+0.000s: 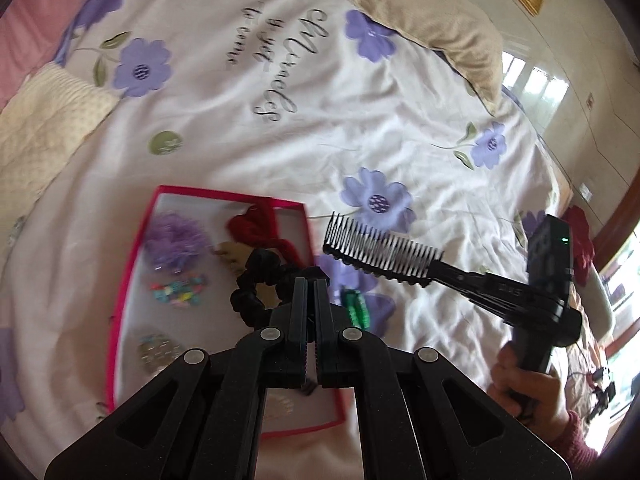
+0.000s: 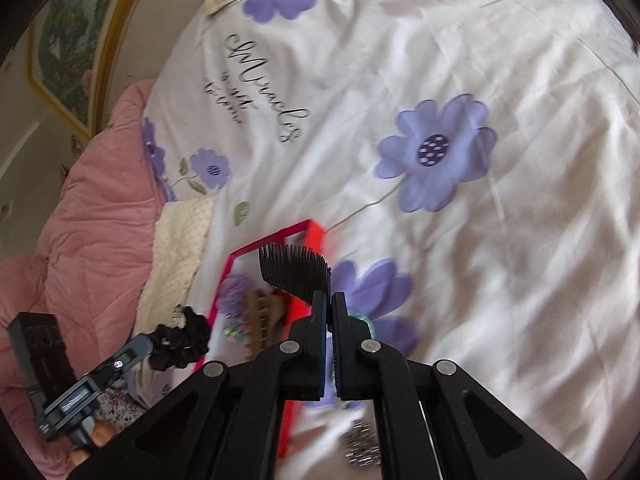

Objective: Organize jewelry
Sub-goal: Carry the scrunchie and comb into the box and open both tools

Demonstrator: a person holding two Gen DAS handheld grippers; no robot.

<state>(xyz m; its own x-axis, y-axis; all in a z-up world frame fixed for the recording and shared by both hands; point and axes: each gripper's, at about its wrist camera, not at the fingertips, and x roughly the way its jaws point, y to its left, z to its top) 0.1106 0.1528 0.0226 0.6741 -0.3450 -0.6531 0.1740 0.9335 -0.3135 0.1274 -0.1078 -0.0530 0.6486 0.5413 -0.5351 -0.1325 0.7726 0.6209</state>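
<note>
- Now both grippers are closed tight, each on one item, above the red-rimmed tray (image 1: 134, 240) on the floral bedspread (image 1: 360, 120)
- Left gripper (image 1: 311, 284) pinches a black scrunchie (image 1: 250, 288), which hangs over the tray's near-right part
- Right gripper (image 2: 331, 304) clamps a black comb (image 2: 296, 270) at its spine end, teeth fanning out to the left, just over the tray's right rim
- Scrunchie: soft, light, floppy; it should droop and swing, so a pinch on a thick fold of fabric looks safest
- Comb: stiff, thin, light plastic; held at one end it could pivot between the pads, and a grip nearer mid-spine would likely steady it
- Already in the tray: a purple pom (image 1: 176, 240), a red heart (image 1: 256, 224) and coloured beads (image 1: 178, 290)
- A green clip (image 1: 354, 306) lies on the bedspread just outside the tray's right rim
</note>
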